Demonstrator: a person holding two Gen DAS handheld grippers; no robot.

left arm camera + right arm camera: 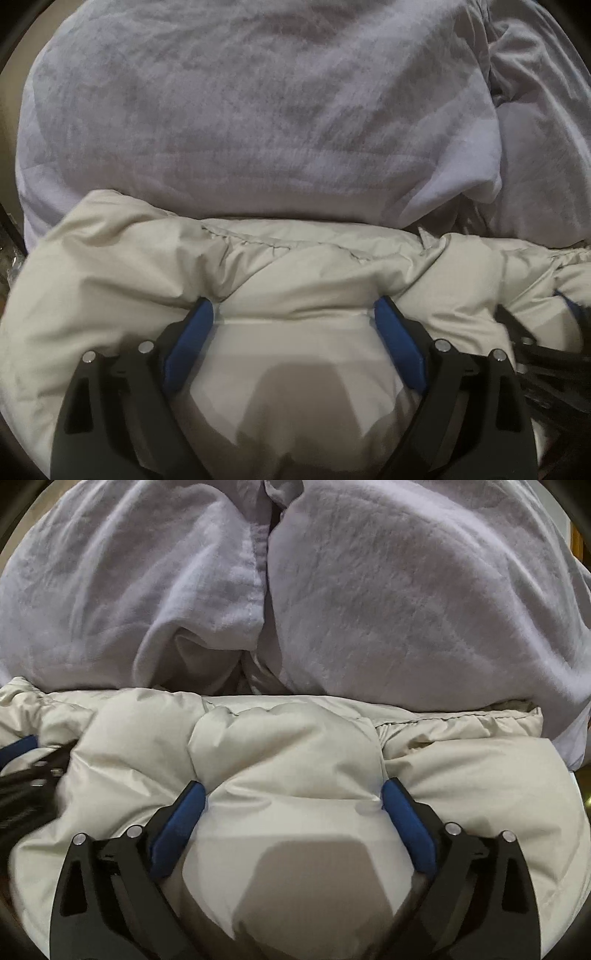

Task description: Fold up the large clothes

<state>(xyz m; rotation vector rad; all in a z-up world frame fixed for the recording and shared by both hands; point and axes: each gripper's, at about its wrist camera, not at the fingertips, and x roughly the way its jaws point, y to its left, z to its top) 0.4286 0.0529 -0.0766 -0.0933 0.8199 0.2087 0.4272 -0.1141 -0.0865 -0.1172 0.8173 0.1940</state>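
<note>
A puffy cream quilted jacket (295, 273) lies bunched across the lower half of both views; it also shows in the right wrist view (288, 746). My left gripper (295, 314) is open, its blue pads (192, 339) spread wide and pressed down into the jacket's padding. My right gripper (293, 794) is open the same way, its blue pads (406, 827) straddling a bulge of the jacket. The two grippers sit side by side: the right one shows at the left view's right edge (535, 332), the left one at the right view's left edge (26, 775).
A pale lavender fleece blanket (258, 110) covers the surface beyond the jacket, with a deep fold and seam in the right wrist view (258, 602). Dark edges and a bit of wood (578, 542) show at the frame borders.
</note>
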